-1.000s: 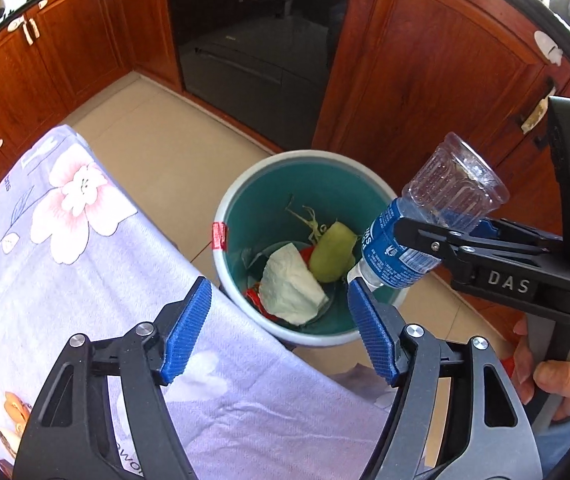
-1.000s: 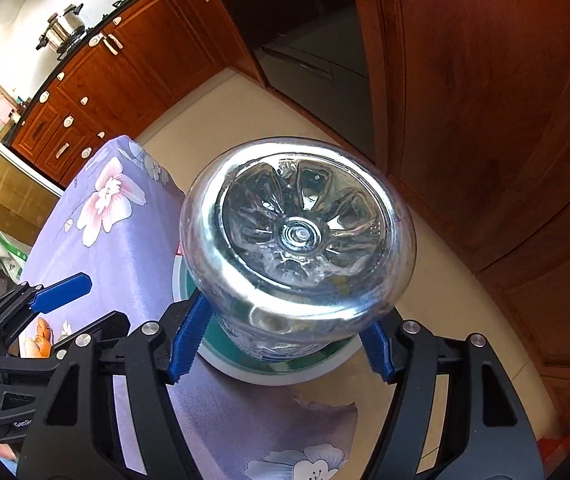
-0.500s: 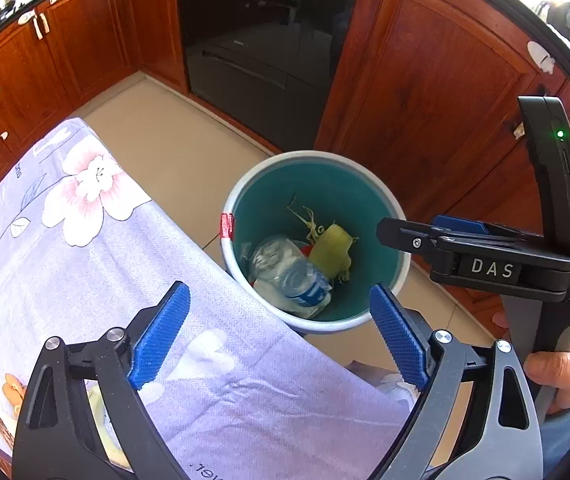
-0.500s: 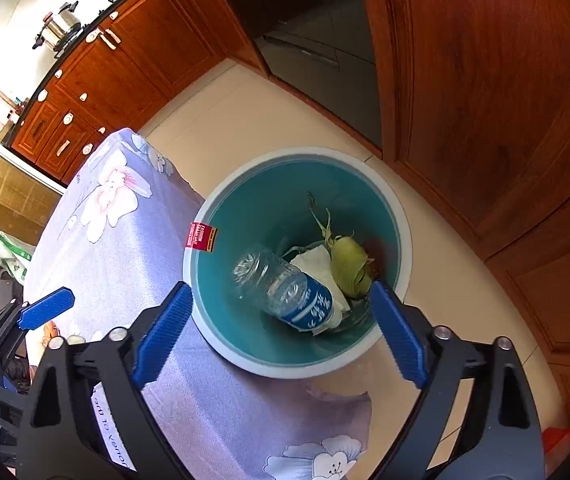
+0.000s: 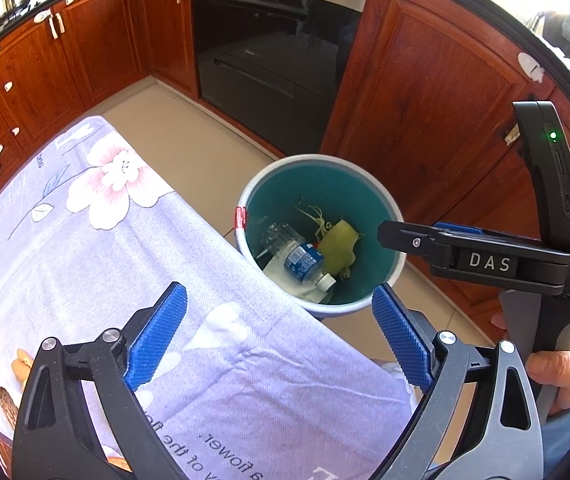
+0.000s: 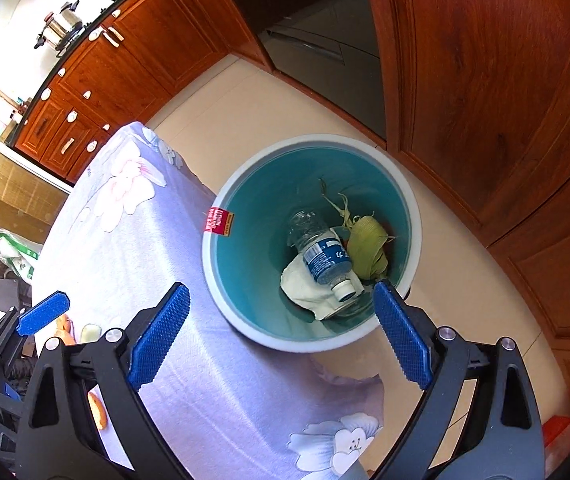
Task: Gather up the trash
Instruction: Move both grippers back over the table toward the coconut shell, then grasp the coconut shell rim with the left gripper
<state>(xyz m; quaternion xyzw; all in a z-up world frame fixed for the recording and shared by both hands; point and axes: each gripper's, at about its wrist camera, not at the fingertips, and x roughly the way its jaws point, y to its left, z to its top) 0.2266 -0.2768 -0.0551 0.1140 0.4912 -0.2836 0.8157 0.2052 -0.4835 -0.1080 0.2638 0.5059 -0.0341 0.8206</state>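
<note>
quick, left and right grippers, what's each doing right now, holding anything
left gripper: jaws open, holding nothing.
right gripper: jaws open, holding nothing; the bottle lies in the bin.

Plastic bottle (image 6: 327, 258) inside teal bin (image 6: 245, 216)

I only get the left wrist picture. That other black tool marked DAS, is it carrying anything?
Observer: No. Its own camera shows the right gripper with its fingers wide apart and nothing between them.
Operator: Is anything lying on the floor past the bin?
Observer: Yes, an orange-red thing sits at the lower right edge of that view. Too little of it shows to name it.
Operator: And beyond the table?
Observer: A green and white bag lies past its far left side.
</note>
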